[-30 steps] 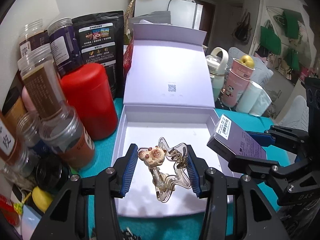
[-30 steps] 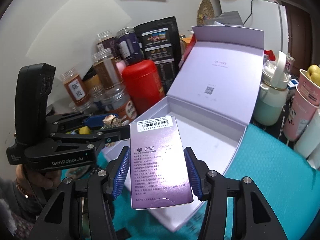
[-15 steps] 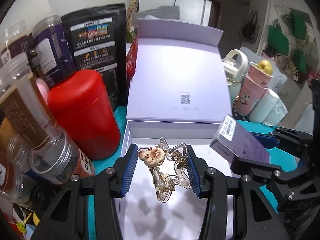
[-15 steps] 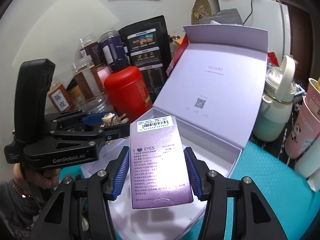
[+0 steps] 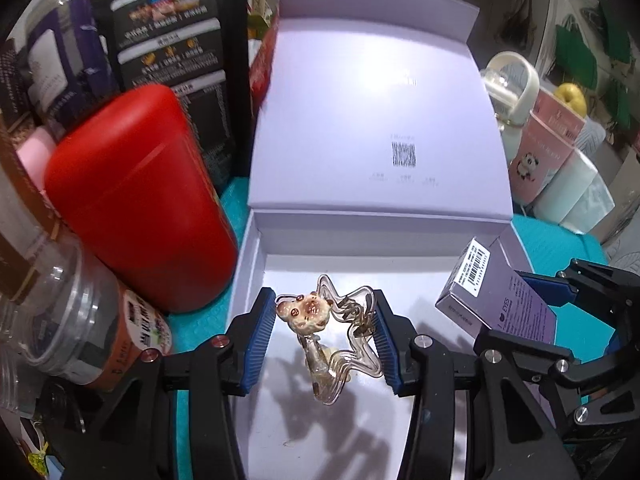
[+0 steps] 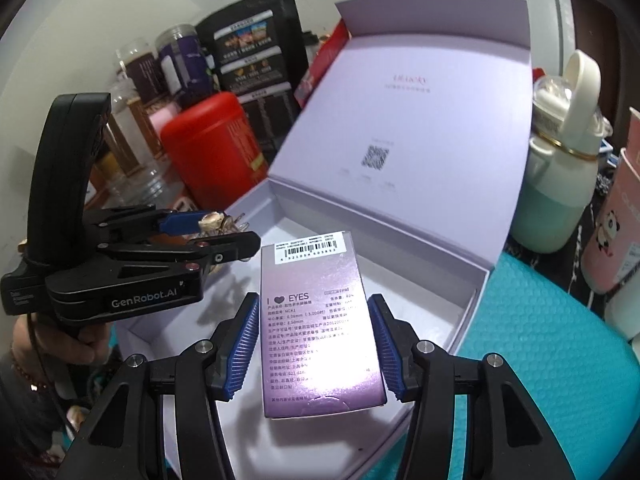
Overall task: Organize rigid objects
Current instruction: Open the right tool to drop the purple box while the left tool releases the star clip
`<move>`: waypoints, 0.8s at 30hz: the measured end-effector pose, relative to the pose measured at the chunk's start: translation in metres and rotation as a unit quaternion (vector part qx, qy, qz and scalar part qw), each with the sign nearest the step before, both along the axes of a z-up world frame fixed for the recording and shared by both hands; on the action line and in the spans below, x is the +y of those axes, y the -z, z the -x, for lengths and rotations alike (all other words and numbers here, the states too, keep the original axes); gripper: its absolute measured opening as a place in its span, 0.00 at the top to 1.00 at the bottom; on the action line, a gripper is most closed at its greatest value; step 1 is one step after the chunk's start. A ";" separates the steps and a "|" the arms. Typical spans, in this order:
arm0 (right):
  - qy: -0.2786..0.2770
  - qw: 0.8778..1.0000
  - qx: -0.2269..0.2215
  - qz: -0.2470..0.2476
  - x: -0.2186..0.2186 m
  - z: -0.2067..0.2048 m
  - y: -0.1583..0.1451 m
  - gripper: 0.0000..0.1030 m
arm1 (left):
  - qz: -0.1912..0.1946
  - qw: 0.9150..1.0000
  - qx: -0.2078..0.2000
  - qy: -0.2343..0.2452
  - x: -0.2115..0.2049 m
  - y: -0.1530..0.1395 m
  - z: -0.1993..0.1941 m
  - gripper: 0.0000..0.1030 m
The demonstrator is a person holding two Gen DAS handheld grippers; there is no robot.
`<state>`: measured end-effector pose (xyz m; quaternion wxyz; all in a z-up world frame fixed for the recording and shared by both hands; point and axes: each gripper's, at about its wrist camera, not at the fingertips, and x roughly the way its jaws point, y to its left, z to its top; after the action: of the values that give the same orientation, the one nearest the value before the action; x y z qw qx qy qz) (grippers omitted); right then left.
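The clear hair claw clip [image 5: 334, 336] with a bear charm, light, brittle and slick, hangs pinched across its sides in the left gripper [image 5: 325, 338] over the open lilac gift box [image 5: 256, 280]. Right gripper [image 6: 313, 344] clamps a stiff lens carton [image 6: 318, 326]. The box's near edge is cut off.

Lilac gift box [image 5: 256, 264]; metallic purple carton [image 6: 320, 320]; clear-and-cream hair clip [image 5: 320, 320]; red canister [image 5: 136, 200]; blue ribbed fingers [image 6: 244, 344].
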<state>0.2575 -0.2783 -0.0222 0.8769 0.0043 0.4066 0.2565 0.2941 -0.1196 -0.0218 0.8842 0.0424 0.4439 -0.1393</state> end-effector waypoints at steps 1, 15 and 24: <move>0.001 1.000 0.003 0.000 -0.001 -0.001 0.002 0.48 | 0.000 1.000 0.005 0.000 -0.001 0.002 -0.001 0.55; 0.033 0.999 0.005 0.027 -0.009 -0.004 -0.002 0.25 | -0.015 0.999 0.024 -0.023 -0.001 0.007 -0.005 0.23; 0.039 0.999 0.005 0.025 -0.010 0.003 -0.014 0.25 | -0.021 0.999 0.006 -0.023 -0.001 -0.009 0.008 0.23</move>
<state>0.2547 -0.2884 -0.0083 0.8839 0.0001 0.4170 0.2115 0.2858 -0.1204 -0.0129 0.8835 0.0497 0.4527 -0.1096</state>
